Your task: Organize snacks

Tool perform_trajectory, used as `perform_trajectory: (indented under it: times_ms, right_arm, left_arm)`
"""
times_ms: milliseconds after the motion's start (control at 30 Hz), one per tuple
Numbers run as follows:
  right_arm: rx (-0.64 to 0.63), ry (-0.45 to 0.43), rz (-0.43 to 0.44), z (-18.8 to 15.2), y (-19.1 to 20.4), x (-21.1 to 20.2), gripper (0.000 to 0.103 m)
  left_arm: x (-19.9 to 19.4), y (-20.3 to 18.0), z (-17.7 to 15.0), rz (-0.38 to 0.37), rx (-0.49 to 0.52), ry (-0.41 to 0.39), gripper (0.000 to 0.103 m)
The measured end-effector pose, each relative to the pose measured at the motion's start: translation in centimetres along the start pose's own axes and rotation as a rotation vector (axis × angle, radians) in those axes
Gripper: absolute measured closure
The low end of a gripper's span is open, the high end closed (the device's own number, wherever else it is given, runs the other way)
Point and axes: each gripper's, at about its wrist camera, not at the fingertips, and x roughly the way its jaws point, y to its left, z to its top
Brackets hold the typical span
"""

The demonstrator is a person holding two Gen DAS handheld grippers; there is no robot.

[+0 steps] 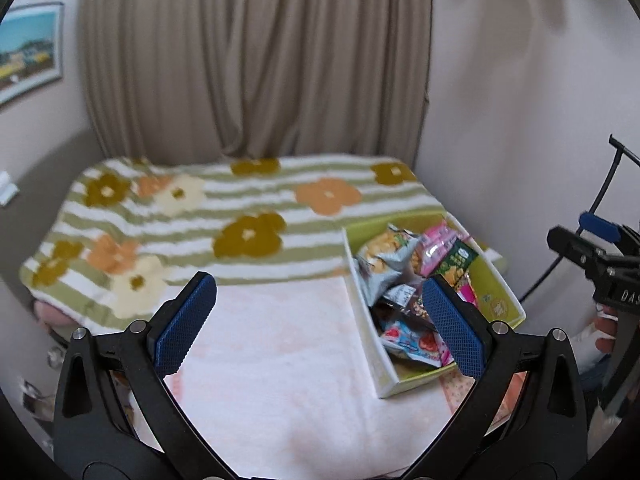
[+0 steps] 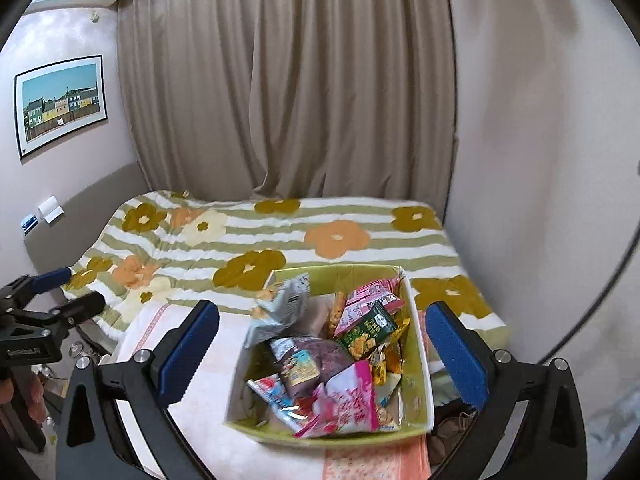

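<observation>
I see both my left tongs [image 1: 320, 320] and right tongs [image 2: 322, 354] wide open, empty; snack packets [image 2: 320, 364] fill the box [image 2: 420, 360] ahead, so sorting looks nearly finished.

Glossy foil snack packets [image 2: 320, 368]; fluffy cloth blanket [image 2: 280, 240]; matt curtain [image 2: 288, 100].

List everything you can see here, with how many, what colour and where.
box: one, green with white rim, on the pale towel
snack packets: several, pink, green, silver, blue, piled in the box
towel: one, pale pink, on the near end of the bed
blanket: one, green-white stripes with flowers, on the bed
curtain: one, beige, behind the bed
picture: one, framed, left wall
left tool: black with blue pads, open, empty
right tool: black with blue pads, open, empty
</observation>
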Motion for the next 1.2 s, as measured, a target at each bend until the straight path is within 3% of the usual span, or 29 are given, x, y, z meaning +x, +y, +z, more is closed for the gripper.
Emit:
perform_trajectory:
  times_ms: [200, 467, 1200]
  right_arm:
    - [0.016, -0.015, -0.078, -2.8, 3.3, -3.9, 0.000]
    - [0.027, -0.020, -0.107, -5.3, 5.5, -6.7, 0.000]
    - [0.030, -0.059, -0.118, -5.3, 6.9, -8.4, 0.000]
  left_arm:
    - [-5.6, 1.8, -2.9, 0.015, -0.029, -0.058, 0.001]
    - [-9.5, 2.8, -5.8, 0.055, -0.022, -0.091, 0.001]
    - [-11.0, 2.9, -6.2, 0.052, -0.008, -0.126, 0.001]
